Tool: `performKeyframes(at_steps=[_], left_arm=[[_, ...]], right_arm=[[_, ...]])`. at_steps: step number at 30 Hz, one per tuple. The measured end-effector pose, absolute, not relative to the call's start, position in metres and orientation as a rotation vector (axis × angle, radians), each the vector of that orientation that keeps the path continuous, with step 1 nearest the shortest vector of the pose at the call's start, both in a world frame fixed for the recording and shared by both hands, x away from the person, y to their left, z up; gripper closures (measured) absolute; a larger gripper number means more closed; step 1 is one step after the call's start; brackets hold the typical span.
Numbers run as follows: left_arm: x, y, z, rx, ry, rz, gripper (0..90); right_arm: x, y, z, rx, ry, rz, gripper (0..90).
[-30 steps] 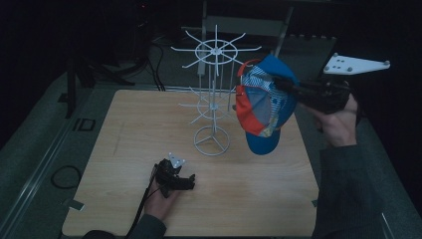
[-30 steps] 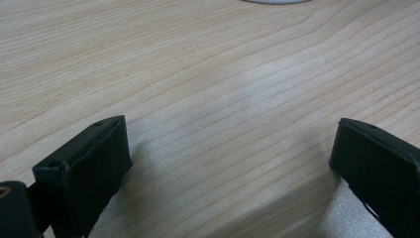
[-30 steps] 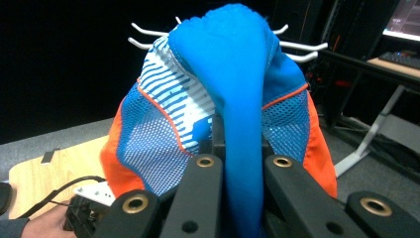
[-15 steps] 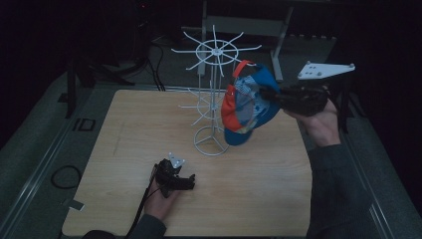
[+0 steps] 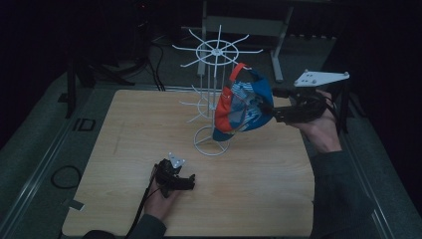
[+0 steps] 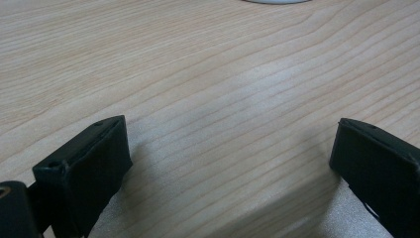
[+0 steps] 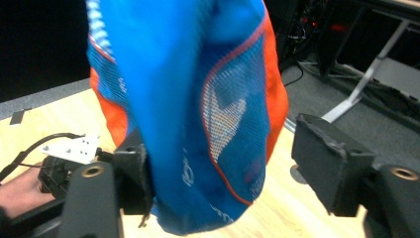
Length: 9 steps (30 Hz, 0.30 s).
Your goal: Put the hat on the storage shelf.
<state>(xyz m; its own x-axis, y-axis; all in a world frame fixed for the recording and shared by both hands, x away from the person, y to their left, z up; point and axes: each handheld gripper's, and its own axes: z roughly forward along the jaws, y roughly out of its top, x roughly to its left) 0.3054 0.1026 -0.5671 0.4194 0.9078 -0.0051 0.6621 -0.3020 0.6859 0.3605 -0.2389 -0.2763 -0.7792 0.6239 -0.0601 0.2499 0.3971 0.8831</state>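
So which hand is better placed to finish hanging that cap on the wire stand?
Probably the right. The right gripper is up beside the cap on the white wire stand, jaws just opened around it. The left gripper rests open on the table, away from both.

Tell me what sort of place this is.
Probably a lab or workshop set up for recording, not a shop. A bare wooden table holds one white wire display rack with a blue and orange cap, while dark surroundings show cables on the floor and desk legs.
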Motion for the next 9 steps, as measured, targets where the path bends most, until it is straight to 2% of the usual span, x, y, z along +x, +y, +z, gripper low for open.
performKeyframes(at_steps=[9], left_arm=[[0.306,0.102,-0.567,2.059,1.325,0.521,2.6]], right_arm=[[0.361,-0.244,-0.292,0.801,2.301,1.356,25.1]])
